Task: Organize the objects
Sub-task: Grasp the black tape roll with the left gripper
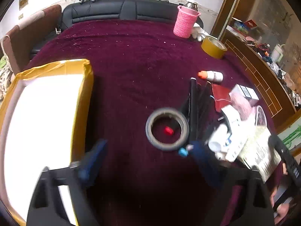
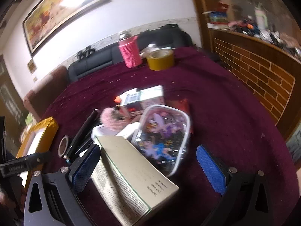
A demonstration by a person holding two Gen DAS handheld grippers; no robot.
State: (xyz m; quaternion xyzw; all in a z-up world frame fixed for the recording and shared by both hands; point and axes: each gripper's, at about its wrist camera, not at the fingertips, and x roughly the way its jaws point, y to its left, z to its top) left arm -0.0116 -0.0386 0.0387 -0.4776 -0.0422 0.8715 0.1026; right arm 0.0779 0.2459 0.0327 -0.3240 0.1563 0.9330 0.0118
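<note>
A maroon cloth is spread under both tools. Left of the left gripper, a yellow-taped open box is seen. A beige carton lies between the spread fingers of the right gripper, which is released and grasps nothing. Just ahead of the left gripper, likewise released, a gray tape roll lies flat, ringing a small red piece.
</note>
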